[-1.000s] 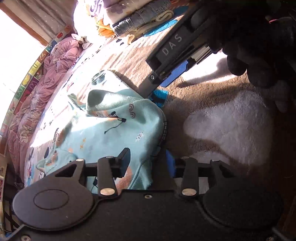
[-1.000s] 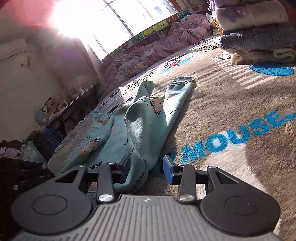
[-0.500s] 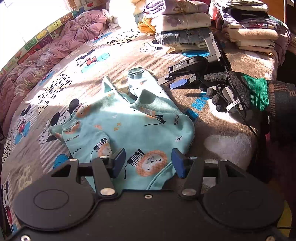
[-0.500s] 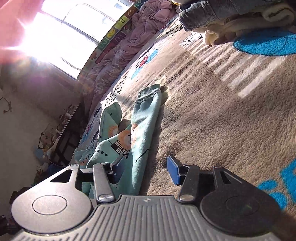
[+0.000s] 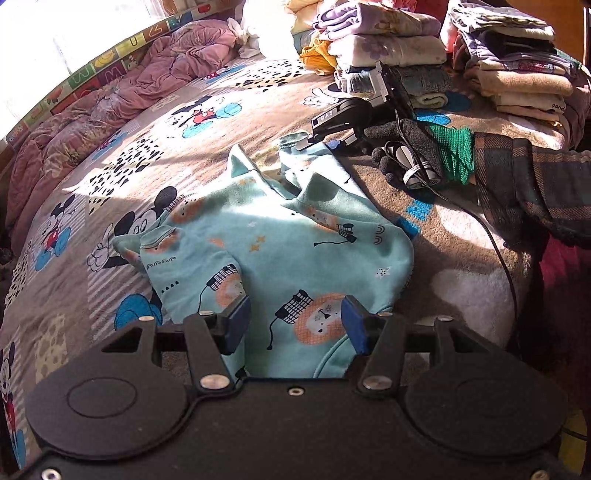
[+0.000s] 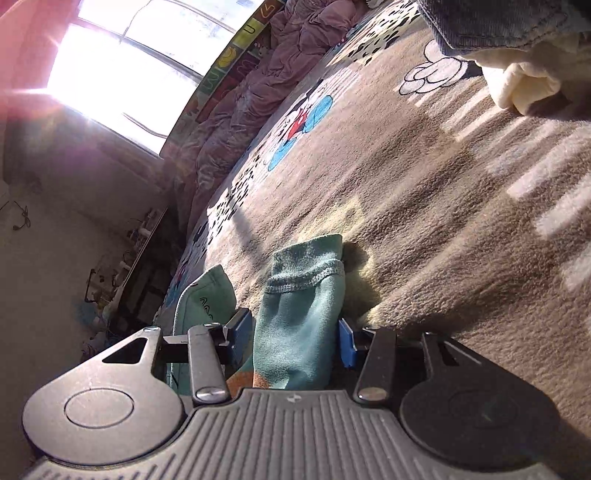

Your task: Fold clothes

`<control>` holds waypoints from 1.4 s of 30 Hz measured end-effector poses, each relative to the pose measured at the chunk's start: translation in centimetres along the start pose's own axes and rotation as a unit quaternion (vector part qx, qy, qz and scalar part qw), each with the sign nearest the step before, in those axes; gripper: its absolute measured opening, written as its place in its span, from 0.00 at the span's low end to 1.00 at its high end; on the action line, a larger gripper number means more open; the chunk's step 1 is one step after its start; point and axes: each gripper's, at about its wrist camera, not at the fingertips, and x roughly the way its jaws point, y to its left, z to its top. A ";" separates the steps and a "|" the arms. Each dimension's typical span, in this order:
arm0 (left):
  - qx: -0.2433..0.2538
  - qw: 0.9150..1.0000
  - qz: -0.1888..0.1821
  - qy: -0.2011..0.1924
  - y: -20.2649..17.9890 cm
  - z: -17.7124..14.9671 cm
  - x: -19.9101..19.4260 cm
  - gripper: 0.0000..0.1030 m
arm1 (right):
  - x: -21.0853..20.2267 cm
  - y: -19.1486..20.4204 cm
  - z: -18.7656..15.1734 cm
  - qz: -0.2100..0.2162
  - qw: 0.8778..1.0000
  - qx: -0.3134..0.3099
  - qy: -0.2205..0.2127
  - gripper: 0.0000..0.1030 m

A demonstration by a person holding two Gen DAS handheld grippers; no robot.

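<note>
A teal children's top [image 5: 280, 236] with lion prints lies crumpled on the cartoon-mouse blanket [image 5: 177, 122]. My left gripper [image 5: 295, 325] hovers open above its near hem, with nothing pinched between the blue pads. One sleeve [image 5: 314, 162] runs away to the far side. In the left wrist view my right gripper [image 5: 308, 142] sits low at that sleeve's end. In the right wrist view the sleeve cuff [image 6: 306, 273] lies between the jaws of the right gripper [image 6: 293, 338]. Those jaws are closing, and a small gap still shows beside the left pad [image 6: 242, 332].
Stacks of folded clothes [image 5: 388, 48] [image 5: 517, 70] stand at the far right of the bed; folded denim [image 6: 498, 22] is close ahead of the right gripper. A pink quilt [image 5: 110, 103] lines the window side. A person's gloved hand [image 5: 410, 144], plaid sleeve [image 5: 535, 184] and a cable [image 5: 491, 236] sit right.
The left gripper let go of the top's folded edge, opened wider and rose. The right gripper slid along the sleeve to its cuff; its jaws widened, then narrowed.
</note>
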 end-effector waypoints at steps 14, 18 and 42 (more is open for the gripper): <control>0.007 0.997 0.057 -0.050 0.7 3.3 -1.6 0.52 | -5.8 -1.7 -0.4 0.011 0.997 0.043 -0.063 0.15; 0.009 0.996 0.053 -0.073 -0.2 3.7 -3.2 0.52 | -4.5 -1.4 0.3 0.002 0.998 0.048 -0.048 0.73; -0.060 0.993 0.094 0.025 4.3 3.5 2.5 0.53 | -11.2 0.0 -1.7 0.009 0.991 0.014 -0.130 0.07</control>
